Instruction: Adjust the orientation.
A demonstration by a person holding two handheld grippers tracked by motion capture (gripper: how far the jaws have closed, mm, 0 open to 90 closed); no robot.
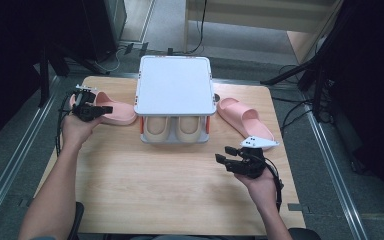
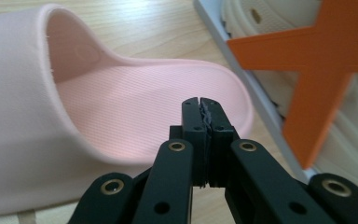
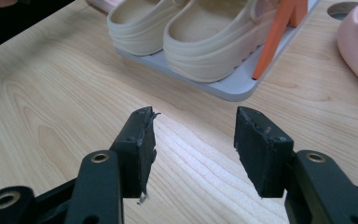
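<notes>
pink slipper (image 2: 135, 107): matt ribbed foam | table (image 3: 51, 107): smooth wood

Wooden table (image 1: 130, 195), two-tier shoe rack (image 1: 175, 90), two pink slippers (image 1: 111, 113)

Left gripper (image 1: 106, 109): jaws pressed together, nothing between, pointing right, forearm stretched forward. Right gripper (image 1: 221, 154): jaws wide apart, empty, pointing left, held low near table edge.
</notes>
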